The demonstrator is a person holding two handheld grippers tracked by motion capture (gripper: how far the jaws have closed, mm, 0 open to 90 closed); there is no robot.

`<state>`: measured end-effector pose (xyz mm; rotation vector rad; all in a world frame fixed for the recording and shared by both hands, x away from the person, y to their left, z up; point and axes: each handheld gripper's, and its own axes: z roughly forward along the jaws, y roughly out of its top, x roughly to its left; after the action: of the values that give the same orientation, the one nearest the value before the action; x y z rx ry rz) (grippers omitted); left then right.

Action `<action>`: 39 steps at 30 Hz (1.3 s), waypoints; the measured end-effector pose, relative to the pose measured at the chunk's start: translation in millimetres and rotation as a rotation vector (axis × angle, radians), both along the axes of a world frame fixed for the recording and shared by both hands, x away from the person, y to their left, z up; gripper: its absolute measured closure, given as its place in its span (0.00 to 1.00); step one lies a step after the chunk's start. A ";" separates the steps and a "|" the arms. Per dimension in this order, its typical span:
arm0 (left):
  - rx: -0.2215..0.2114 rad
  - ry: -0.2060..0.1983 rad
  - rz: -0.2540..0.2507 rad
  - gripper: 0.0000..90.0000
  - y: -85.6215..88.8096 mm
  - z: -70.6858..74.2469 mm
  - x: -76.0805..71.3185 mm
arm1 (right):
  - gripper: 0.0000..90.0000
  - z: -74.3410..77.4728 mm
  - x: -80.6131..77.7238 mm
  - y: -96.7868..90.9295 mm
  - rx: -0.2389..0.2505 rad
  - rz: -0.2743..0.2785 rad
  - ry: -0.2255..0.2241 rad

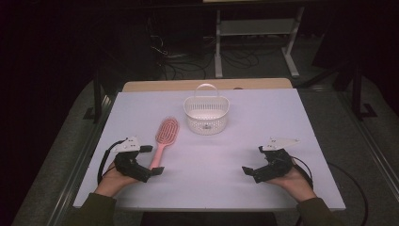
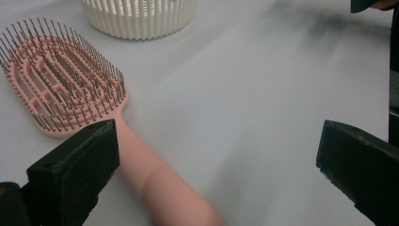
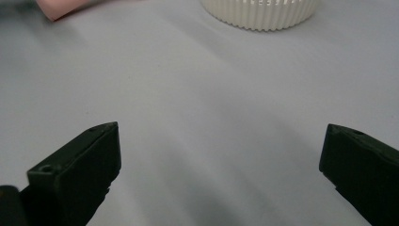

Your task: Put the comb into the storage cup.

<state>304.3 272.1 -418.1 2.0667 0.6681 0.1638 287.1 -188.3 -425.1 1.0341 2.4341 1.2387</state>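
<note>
White table, one pink hairbrush, one basket (empty), left tongs and right tongs both agape

White table, pink hairbrush, white basket

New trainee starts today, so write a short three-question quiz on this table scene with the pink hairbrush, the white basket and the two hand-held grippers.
1. True or false: the pink hairbrush lies inside the white basket.
2. Which hand-held gripper is nearer the hairbrush's handle? A) the left hand-held gripper B) the right hand-held gripper
3. Fill in: the jaws of both hand-held grippers stand ____, with nothing between them.

Key:
1. False. The hairbrush lies on the table, bristles up, to the left of the basket and apart from it.
2. A. In the left gripper view the handle runs just beside one jaw.
3. Open.
</note>
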 end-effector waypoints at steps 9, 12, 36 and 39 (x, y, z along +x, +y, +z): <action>0.010 -0.009 0.015 0.00 -2.3 1.7 0.8 | 0.00 -0.1 -1.6 -2.6 0.024 0.008 0.005; 0.009 -0.010 0.018 0.00 -3.2 2.6 2.6 | 0.00 0.7 -1.7 -2.4 0.024 0.007 0.000; -0.014 -0.022 0.005 0.00 -17.7 9.3 14.3 | 0.00 1.3 -2.1 -3.8 0.047 0.005 -0.007; -0.024 -0.022 0.010 0.00 -17.9 10.2 15.9 | 0.00 1.4 -1.9 -4.0 0.052 0.004 -0.004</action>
<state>320.2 254.2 -407.8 2.0367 0.6642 0.1830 285.2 -192.3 -423.7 1.0397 2.4140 1.3101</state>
